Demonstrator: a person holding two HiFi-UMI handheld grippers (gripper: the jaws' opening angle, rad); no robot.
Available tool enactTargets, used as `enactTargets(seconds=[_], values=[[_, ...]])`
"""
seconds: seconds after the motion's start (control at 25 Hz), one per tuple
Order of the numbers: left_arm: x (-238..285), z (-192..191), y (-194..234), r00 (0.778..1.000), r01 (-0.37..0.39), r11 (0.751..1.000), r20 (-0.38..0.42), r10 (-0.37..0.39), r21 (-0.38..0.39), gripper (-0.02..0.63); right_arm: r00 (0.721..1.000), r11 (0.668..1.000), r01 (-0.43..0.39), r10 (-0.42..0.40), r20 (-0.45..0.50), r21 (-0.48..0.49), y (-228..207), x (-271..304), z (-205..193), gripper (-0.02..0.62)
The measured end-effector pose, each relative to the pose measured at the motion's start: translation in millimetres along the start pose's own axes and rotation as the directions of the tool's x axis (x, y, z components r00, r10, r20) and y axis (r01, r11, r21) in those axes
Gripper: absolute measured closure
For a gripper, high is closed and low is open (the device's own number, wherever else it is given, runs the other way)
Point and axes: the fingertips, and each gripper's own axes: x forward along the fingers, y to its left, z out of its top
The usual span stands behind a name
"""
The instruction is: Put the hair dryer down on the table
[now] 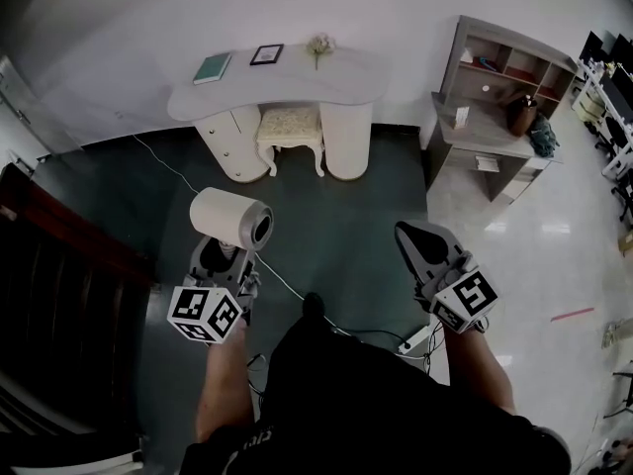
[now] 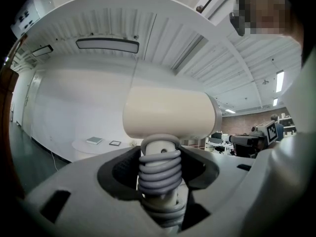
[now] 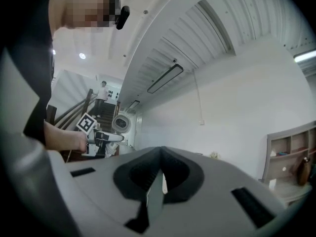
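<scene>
Head view: we see one hair dryer (image 1: pixel 230 218) in mid-air in the left tongs (image 1: pixel 222 258), well apart from the one desk (image 1: pixel 297 75); left gripper view adds the clamp on its cord-wrapped handle (image 2: pixel 159 176); right gripper view: right tongs (image 3: pixel 160 169) clenched, empty.

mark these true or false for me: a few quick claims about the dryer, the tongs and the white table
1. The left tongs grip the hair dryer by its handle. True.
2. The right tongs hold a book. False: they are shut and empty.
3. The hair dryer lies on the table. False: it is held up over the floor, short of the table.
4. A stool stands at the table. True.
5. The table is bare. False: a book, a frame and flowers are on it.
</scene>
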Motion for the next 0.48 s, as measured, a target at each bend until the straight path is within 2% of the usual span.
enactTargets(seconds=[0.2, 0.4, 0.48], values=[[12, -4, -4, 1.0, 0.017, 1.0, -0.01, -0.017, 0.005, 0.374, 1.0, 1.0, 0.005, -0.005, -0.004, 0.0, -7, -2, -6, 0.589], [36, -4, 2, 0.999, 0.04, 0.999, -0.005, -0.04, -0.009, 0.374, 1.0, 0.999, 0.005, -0.004, -0.011, 0.044, -18, 13, -11, 0.589], [51, -6, 9, 0.999, 0.048, 0.999, -0.002, -0.049, -0.019, 0.374, 0.999, 0.999, 0.019, -0.017, -0.039, 0.029, -29, 23, -18, 0.589]])
